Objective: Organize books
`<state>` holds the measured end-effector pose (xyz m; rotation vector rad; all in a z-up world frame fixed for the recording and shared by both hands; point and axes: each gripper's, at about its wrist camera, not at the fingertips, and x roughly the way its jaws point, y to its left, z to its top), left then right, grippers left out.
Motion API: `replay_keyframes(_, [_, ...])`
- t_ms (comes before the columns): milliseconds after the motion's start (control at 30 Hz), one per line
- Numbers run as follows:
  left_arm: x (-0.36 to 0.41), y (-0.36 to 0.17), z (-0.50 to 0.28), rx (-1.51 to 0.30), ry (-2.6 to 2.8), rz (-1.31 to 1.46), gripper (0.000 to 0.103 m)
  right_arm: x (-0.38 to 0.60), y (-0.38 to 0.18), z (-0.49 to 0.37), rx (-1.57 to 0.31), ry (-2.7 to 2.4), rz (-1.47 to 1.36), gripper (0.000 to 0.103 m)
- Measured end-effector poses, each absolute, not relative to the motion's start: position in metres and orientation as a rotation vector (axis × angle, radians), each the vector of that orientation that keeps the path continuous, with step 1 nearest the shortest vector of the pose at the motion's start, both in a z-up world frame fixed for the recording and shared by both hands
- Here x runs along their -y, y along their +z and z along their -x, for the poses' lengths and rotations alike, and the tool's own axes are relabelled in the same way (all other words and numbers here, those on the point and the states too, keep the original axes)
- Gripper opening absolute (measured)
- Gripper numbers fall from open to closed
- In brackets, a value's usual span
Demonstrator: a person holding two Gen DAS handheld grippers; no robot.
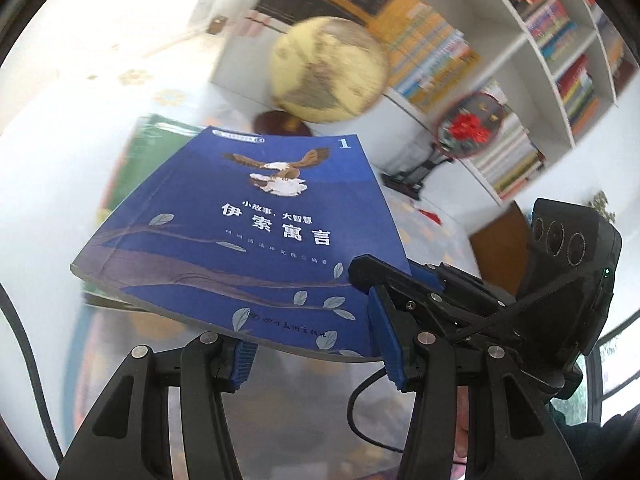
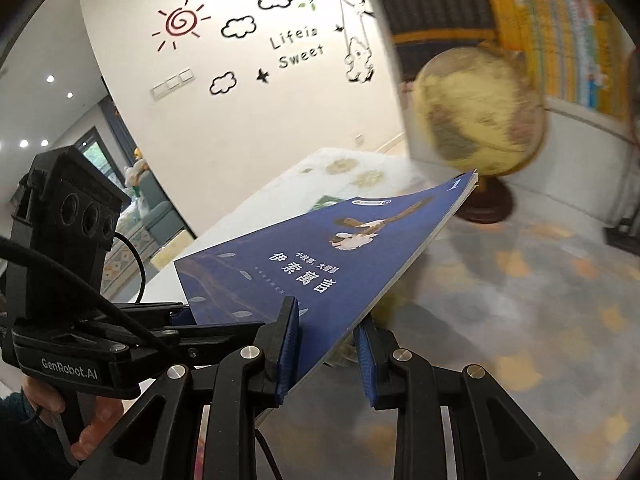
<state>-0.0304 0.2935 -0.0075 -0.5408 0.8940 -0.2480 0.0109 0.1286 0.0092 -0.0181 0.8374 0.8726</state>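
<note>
The left gripper [image 1: 312,344] stands with its jaws partly apart at the near edge of the blue paperback book with a bird on its cover [image 1: 248,216]. One finger lies under that edge and the other sits beside the near corner. I cannot tell whether it bears any weight, so treat it as a steadying hand only and keep it under the edge so the cover does not sag.

The book is in the air above the bench with the patterned cover [image 2: 520,300], tilted with its far end up. A green book [image 1: 160,132] lies on the bench beyond it.

The right gripper [image 2: 326,344] is closed on the blue book's right edge, one pad on the cover and one beneath. That grip looks to be the real hold. It sits on an edge of a limp paperback, so the pages may bow or slip, and both hands should travel together at the same tilt.

Further right, the yellowish round globe on a dark wooden base [image 1: 328,68] stands just past the book's far corner and is the likeliest thing to be knocked. Swing the book wide of it. The white bookshelf [image 1: 516,46] beyond is packed with upright books, so turn the blue book upright before it reaches a gap.
</note>
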Motion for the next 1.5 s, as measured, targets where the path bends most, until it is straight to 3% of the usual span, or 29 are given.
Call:
replay_keyframes(300, [-0.331,-0.044,0.000,-0.896,-0.204,0.626,0.048,-0.190,-0.030,-0.064,-0.969,0.906,0.012,0.027])
replay_keyframes(633, [-0.321,-0.064,0.007,-0.965,-0.163,0.657,0.048,-0.187,-0.049,-0.086,-1.037,0.884,0.040,0.030])
replay_keyframes(1000, [-0.321,-0.036,0.030,-0.957,-0.075,0.613,0.048,-0.185,-0.067,-0.090,-1.060,0.984,0.143,0.033])
replay_keyframes(1133, [-0.355,-0.023,0.017,-0.923,0.004,0.577,0.066,-0.178,-0.070,-0.097,-1.062,0.997,0.109,0.034])
replay_keyframes(1500, [-0.383,-0.052,-0.019,-0.954,-0.061,0.589,0.065,-0.188,-0.066,-0.089,-1.051,0.901,0.166,0.036])
